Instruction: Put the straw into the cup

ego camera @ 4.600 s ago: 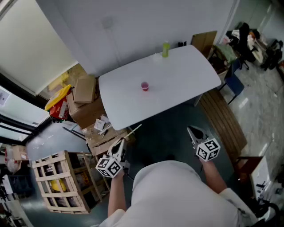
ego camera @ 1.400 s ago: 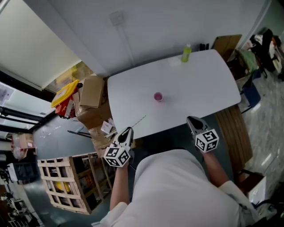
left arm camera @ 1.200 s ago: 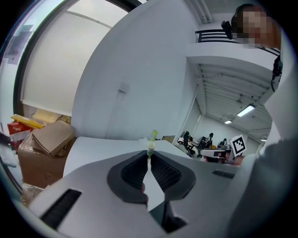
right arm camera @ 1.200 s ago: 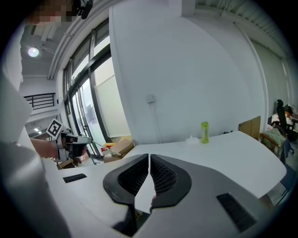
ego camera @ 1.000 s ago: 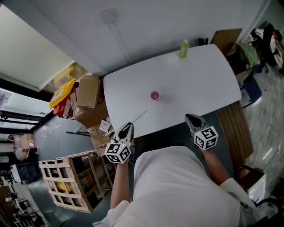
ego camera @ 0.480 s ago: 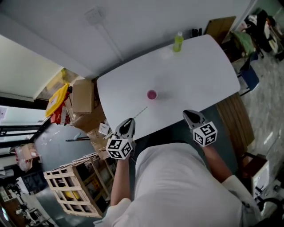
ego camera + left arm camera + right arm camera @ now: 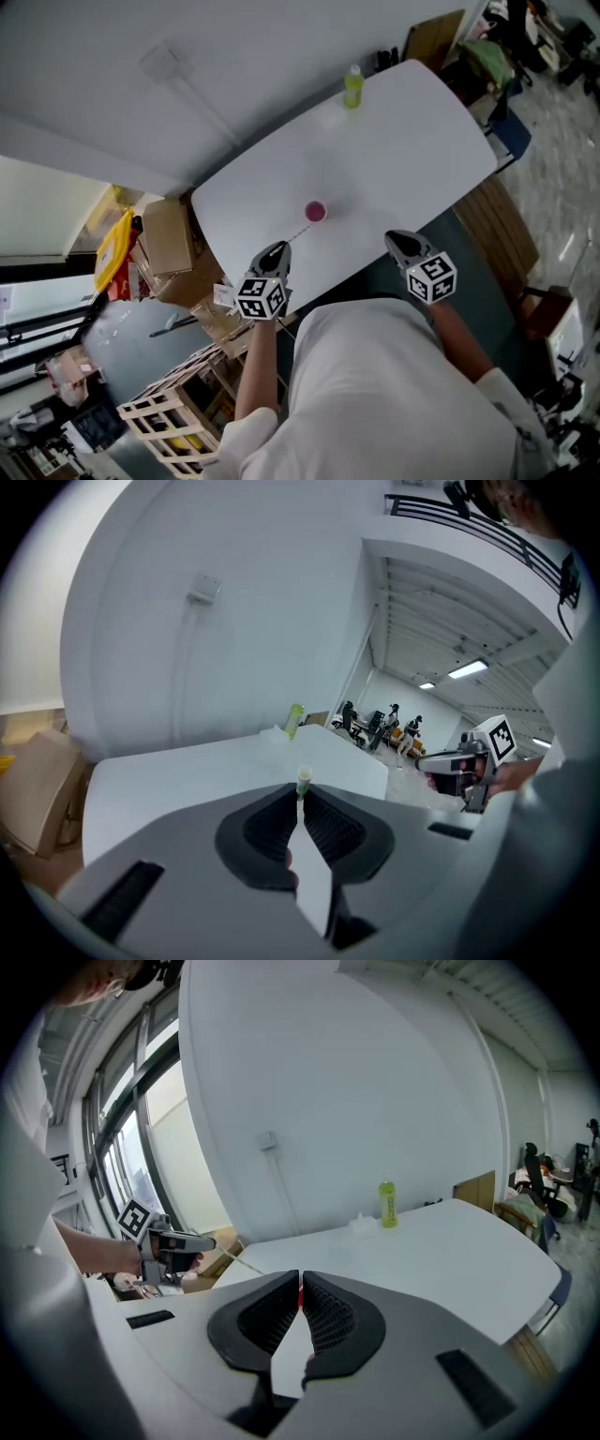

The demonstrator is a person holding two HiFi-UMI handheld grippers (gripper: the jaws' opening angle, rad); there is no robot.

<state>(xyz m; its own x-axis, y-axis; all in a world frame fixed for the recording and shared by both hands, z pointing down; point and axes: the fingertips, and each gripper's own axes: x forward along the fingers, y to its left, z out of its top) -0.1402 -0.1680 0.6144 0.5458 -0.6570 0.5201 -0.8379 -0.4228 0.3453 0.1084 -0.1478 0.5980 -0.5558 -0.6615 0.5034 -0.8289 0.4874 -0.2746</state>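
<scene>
Head view: left gripper (image 7: 275, 250) fingers clamp the straw (image 7: 295, 234), its tip just beside the pink cup (image 7: 315, 212) on the white tabletop (image 7: 412, 141). Right gripper (image 7: 395, 240) fingers together, holding nothing. 1 green bottle (image 7: 352, 86) stands at the far edge.

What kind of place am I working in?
Likely an office or workshop space, part storage: a white table by a plain wall, cardboard boxes and a wooden crate beside it.
</scene>
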